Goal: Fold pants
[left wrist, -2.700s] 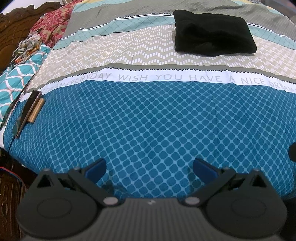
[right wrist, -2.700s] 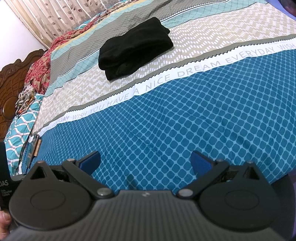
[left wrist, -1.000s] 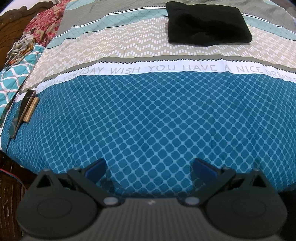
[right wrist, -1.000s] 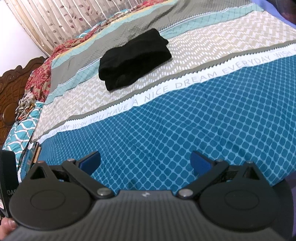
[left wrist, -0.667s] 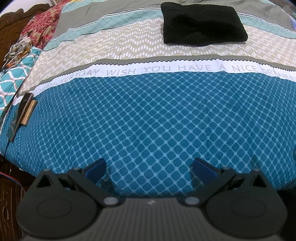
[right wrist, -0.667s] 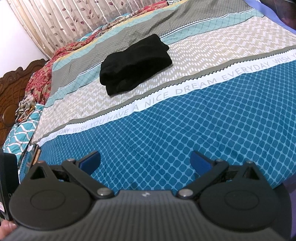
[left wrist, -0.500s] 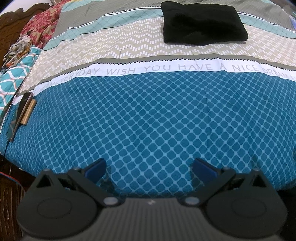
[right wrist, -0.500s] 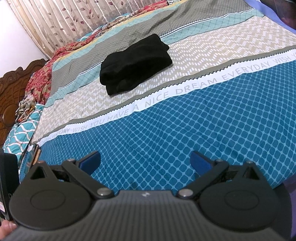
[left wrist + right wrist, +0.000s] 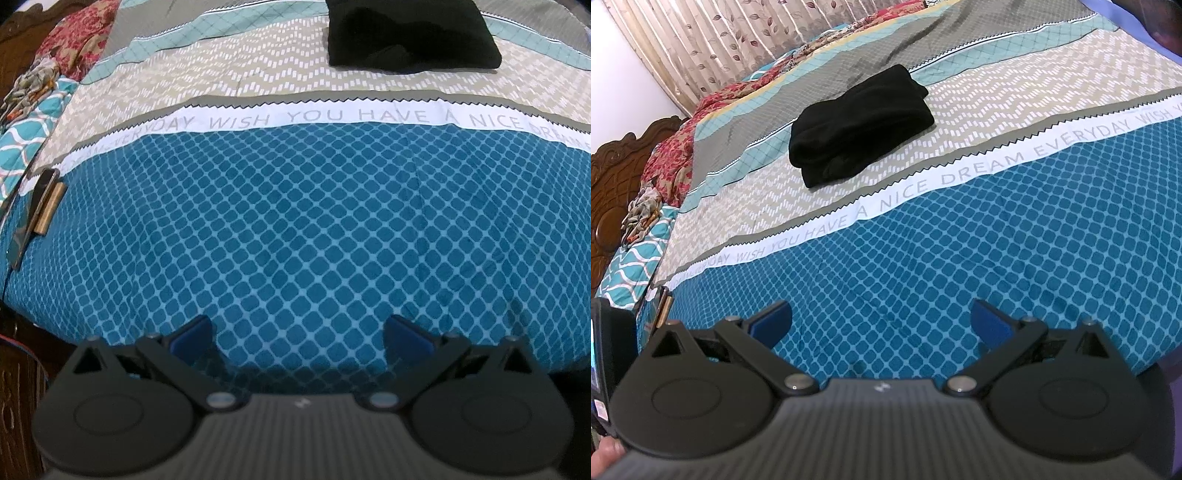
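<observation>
Through the left wrist camera I am looking down the left gripper [image 9: 298, 334], whose jaws are standing wide apart with nothing between them, hovering over the blue diamond-patterned part of the bedspread [image 9: 295, 229]. The black pants [image 9: 410, 33] are lying folded into a compact bundle at the far side, on the beige zigzag band beyond the white lettered stripe [image 9: 332, 118] (well apart from my fingers). A dark flat object with a tan edge [image 9: 38, 210] is resting at the bed's left edge.

Through the right wrist camera I am seeing the right gripper [image 9: 882, 321] likewise spread open and empty above the blue area. The pants [image 9: 860, 125] are sitting up and left of centre, far from the fingertips. A carved wooden headboard [image 9: 613, 184] and patterned curtains [image 9: 720, 44] are showing behind.
</observation>
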`<move>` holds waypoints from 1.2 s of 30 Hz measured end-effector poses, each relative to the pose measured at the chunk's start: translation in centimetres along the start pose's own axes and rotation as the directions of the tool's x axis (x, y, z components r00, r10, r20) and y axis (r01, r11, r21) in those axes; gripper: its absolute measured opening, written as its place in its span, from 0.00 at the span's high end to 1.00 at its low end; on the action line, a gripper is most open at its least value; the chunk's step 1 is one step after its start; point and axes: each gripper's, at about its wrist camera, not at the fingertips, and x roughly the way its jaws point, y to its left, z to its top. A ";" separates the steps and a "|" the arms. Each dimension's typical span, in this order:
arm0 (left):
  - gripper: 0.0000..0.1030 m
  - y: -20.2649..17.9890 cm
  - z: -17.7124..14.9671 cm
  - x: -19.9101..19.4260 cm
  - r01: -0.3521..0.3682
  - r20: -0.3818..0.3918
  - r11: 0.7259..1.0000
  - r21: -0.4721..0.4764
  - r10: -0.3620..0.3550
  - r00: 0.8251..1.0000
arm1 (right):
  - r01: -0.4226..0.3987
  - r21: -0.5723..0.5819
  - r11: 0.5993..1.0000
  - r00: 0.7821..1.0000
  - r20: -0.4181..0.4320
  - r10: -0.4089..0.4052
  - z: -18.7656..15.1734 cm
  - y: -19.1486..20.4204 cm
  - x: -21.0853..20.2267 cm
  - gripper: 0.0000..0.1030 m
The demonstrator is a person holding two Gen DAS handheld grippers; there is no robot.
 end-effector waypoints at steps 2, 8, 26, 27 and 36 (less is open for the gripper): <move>0.00 0.1 0.0 0.1 0.000 -0.006 1.000 -0.006 0.000 1.000 | 0.000 0.002 1.000 1.000 -0.001 0.000 0.0 0.0 0.0 0.00; 0.00 0.2 -0.1 0.3 0.001 -0.013 1.000 -0.011 -0.001 1.000 | 0.001 0.007 1.000 1.000 -0.007 -0.001 -0.1 0.0 0.0 0.00; 0.00 0.5 -0.2 1.0 0.012 -0.032 0.999 -0.041 -0.013 0.999 | 0.026 0.023 0.999 1.000 0.000 -0.026 -0.2 -0.2 -0.2 0.00; 0.00 0.5 -0.1 1.1 0.012 -0.032 0.999 -0.041 -0.013 0.999 | 0.027 0.024 0.999 1.000 -0.001 -0.027 -0.2 -0.1 -0.2 0.00; 0.00 0.4 -0.2 1.1 0.010 -0.031 0.999 -0.042 -0.011 0.999 | 0.030 0.024 0.999 1.000 0.001 -0.030 -0.2 -0.1 -0.2 0.00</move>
